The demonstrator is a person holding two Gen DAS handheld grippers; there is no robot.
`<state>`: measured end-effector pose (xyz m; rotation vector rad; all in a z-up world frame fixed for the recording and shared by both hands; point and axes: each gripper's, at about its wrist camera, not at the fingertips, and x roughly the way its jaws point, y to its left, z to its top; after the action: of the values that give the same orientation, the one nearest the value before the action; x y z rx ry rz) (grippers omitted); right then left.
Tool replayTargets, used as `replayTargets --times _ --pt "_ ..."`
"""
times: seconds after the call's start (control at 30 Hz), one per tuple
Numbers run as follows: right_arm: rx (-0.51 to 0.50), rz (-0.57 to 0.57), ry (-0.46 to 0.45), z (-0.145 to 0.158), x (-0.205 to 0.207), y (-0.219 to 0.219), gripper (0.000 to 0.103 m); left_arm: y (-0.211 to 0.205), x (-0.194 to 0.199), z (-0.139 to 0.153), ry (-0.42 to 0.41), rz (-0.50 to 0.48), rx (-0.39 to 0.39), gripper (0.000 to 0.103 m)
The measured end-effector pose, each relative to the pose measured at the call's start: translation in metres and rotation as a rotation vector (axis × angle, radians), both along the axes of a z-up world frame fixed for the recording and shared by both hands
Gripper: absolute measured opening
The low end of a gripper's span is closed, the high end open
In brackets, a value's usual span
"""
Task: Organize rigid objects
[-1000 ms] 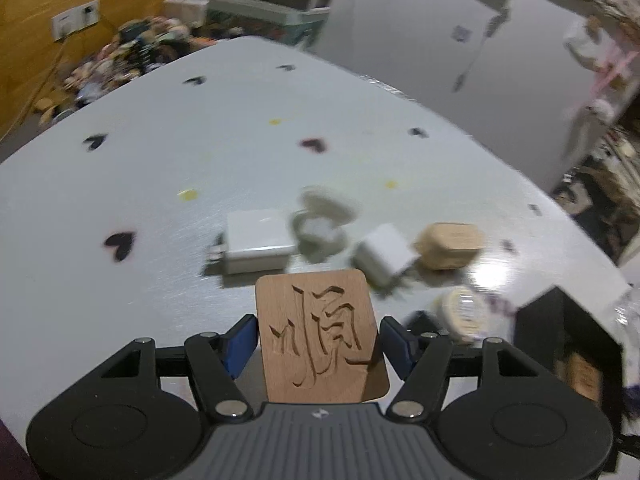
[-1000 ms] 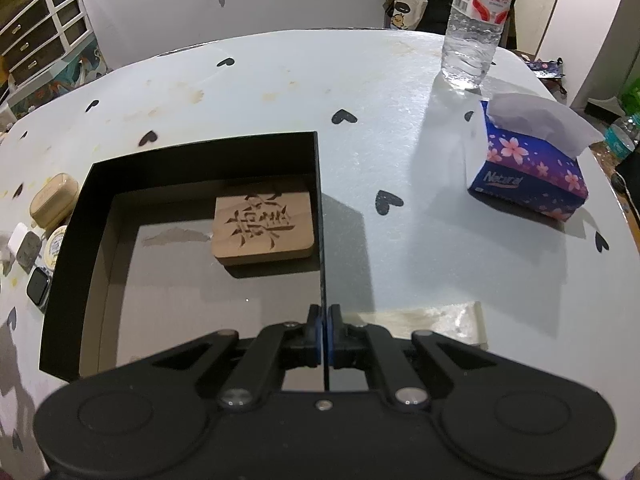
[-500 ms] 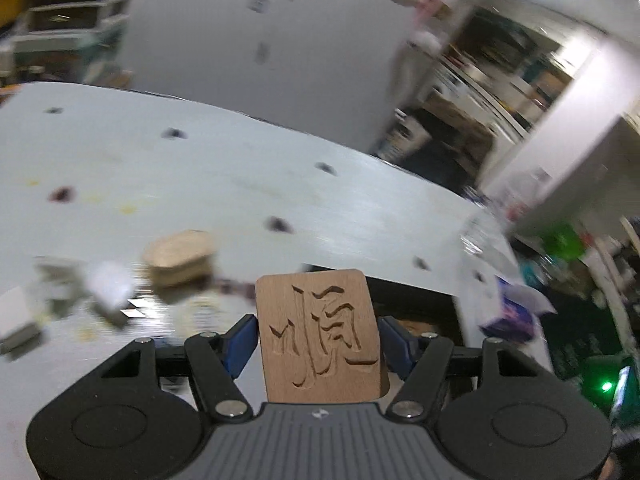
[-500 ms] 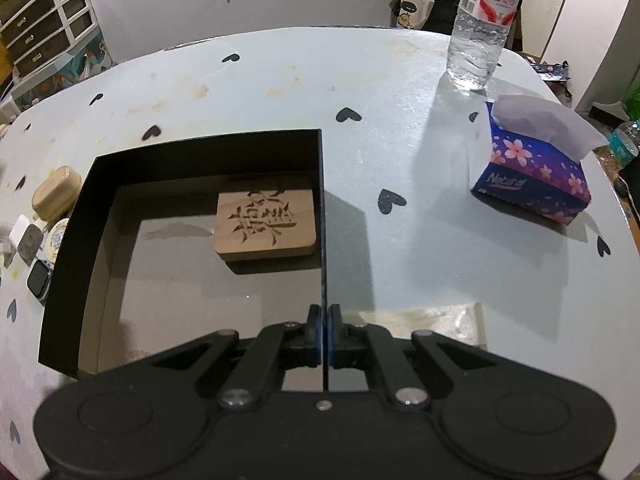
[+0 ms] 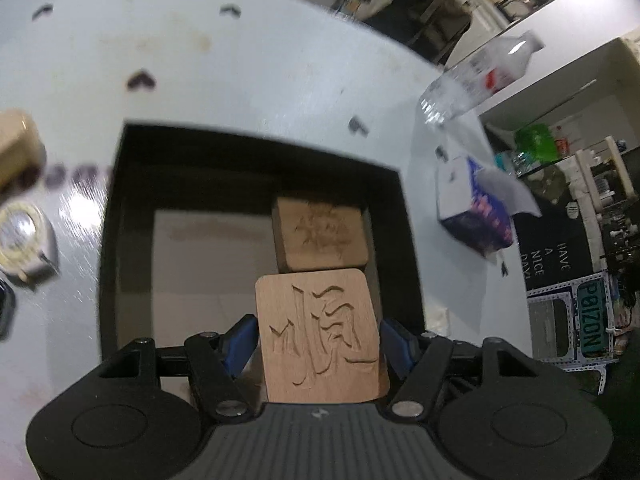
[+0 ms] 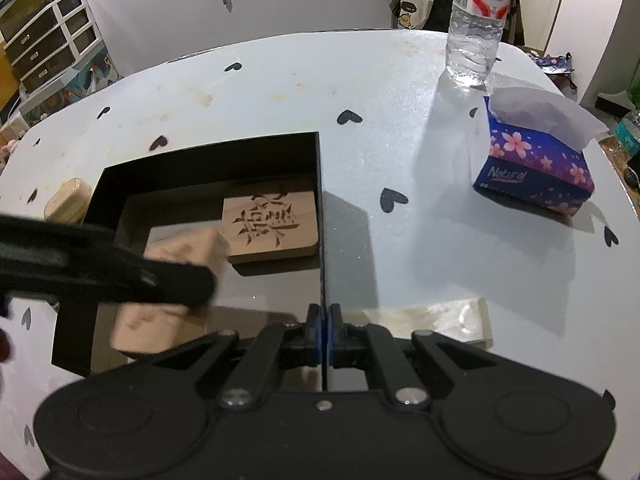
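The left gripper holds a carved wooden block by its two side edges, blue fingers clamped against the wood. This side grip leaves the carved face up and the underside free, so the block can be set down flat. The block hangs above the open black box, over the near right part of its floor, and does not yet rest on it.

A second carved block already lies flat inside the box, in the far right corner against the right wall. The carried block is positioned just in front of it, which suggests the two are meant to sit side by side in a row.

The right gripper is fully closed on the thin right wall of the box, pinching the edge. This grip probably steadies the light box against sliding during placement.

Other items wait on the table left of the box, including a tan case. A water bottle and tissue box stand well apart on the right.
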<state>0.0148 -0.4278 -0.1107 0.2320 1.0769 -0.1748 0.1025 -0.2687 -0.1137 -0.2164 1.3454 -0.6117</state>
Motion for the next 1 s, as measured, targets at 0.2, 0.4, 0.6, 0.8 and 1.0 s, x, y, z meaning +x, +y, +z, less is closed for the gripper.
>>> replayTargets --times 0.2,0.4,0.6,0.8,1.0 --pt "0.012 -0.001 -0.002 0.000 -0.001 -0.002 0.004 -0.008 0.006 -0.022 0.055 0.014 -0.002 0.067" --pt "0.014 -0.001 -0.002 -0.001 -0.001 -0.002 0.004 -0.007 0.008 -0.032 0.121 0.032 -0.062 0.081" --pt "0.015 -0.001 0.000 -0.001 0.000 -0.002 0.004 -0.005 0.009 -0.032 0.129 0.042 -0.080 0.077" --pt "0.013 0.003 0.002 -0.001 0.000 -0.002 0.004 -0.009 0.008 -0.035 0.157 0.018 -0.112 0.060" --pt "0.012 0.005 0.003 -0.001 0.001 -0.002 0.004 -0.012 0.005 -0.038 0.165 -0.002 -0.117 0.055"
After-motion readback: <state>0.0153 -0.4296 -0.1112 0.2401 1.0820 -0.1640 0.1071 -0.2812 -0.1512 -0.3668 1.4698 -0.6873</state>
